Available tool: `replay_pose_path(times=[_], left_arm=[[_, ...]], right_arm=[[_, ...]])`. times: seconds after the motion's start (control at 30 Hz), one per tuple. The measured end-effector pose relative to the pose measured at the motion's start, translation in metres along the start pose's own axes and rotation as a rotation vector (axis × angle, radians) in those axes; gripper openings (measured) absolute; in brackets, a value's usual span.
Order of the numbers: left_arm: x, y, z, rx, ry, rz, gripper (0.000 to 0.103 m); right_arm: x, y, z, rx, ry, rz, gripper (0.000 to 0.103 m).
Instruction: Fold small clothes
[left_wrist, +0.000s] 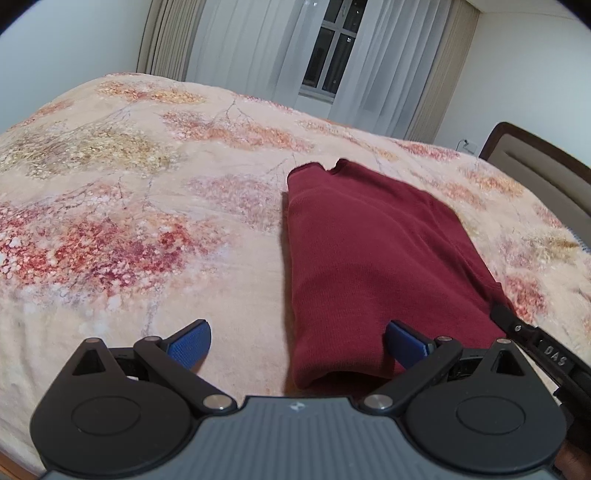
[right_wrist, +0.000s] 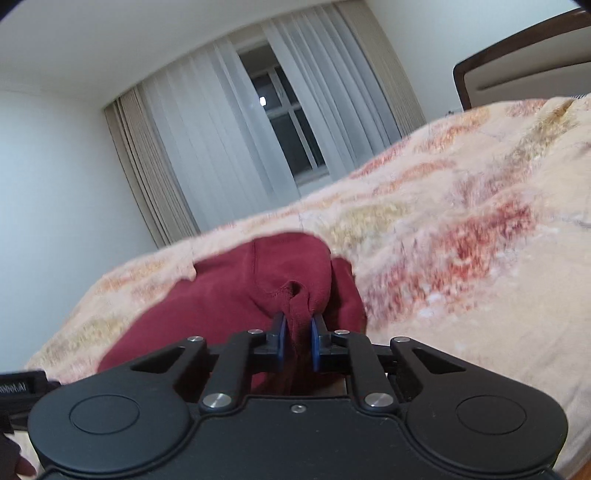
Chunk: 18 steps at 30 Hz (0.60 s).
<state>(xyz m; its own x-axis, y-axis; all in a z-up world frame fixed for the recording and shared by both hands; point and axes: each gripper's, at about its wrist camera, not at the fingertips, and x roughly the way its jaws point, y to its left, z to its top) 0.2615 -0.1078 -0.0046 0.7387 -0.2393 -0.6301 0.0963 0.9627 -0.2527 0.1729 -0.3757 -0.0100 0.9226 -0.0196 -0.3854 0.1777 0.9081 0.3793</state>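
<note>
A dark red garment (left_wrist: 369, 251), folded into a long strip, lies on the floral bed cover (left_wrist: 147, 221). My left gripper (left_wrist: 299, 343) is open just above the strip's near end. The cloth's left edge runs between its blue pads without touching them. In the right wrist view my right gripper (right_wrist: 298, 332) is shut on a bunched fold of the same garment (right_wrist: 236, 288) at its near right corner, and the cloth puckers upward from the pads. A black part of the right gripper (left_wrist: 532, 343) shows at that corner in the left wrist view.
The floral cover (right_wrist: 461, 258) spreads wide to the left and beyond the garment. A padded headboard (left_wrist: 535, 166) rises at the right. A curtained window (left_wrist: 332, 48) stands behind the bed. The bed's near edge runs just below the grippers.
</note>
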Motion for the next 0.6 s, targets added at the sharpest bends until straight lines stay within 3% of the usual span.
replay_pose_path(times=[0.17,0.27,0.37,0.4,0.43,0.53,0.6], left_arm=[[-0.003,0.002,0.000,0.018,-0.005,-0.023,0.103],[-0.012,0.008,0.005,-0.014,-0.070,-0.060,0.103],[-0.017,0.012,0.016,-0.046,-0.142,-0.084,0.103],[-0.015,0.012,0.021,-0.044,-0.154,-0.069,0.103],[-0.011,0.010,0.026,-0.035,-0.160,-0.046,0.103],[0.009,0.006,0.042,-0.006,-0.150,-0.002,0.103],[0.023,0.004,0.049,0.003,-0.139,-0.012,0.103]], right_arm=[[0.000,0.001,-0.004,-0.035,0.002,-0.014,0.017],[-0.004,0.005,0.000,-0.078,-0.018,-0.018,0.025],[-0.007,0.009,0.008,-0.119,-0.063,-0.024,0.065],[-0.006,0.009,0.013,-0.123,-0.078,-0.022,0.085],[-0.003,0.009,0.018,-0.120,-0.090,-0.018,0.093],[0.013,0.008,0.039,-0.112,-0.103,-0.017,0.102],[0.032,0.006,0.052,-0.108,-0.073,-0.041,0.102]])
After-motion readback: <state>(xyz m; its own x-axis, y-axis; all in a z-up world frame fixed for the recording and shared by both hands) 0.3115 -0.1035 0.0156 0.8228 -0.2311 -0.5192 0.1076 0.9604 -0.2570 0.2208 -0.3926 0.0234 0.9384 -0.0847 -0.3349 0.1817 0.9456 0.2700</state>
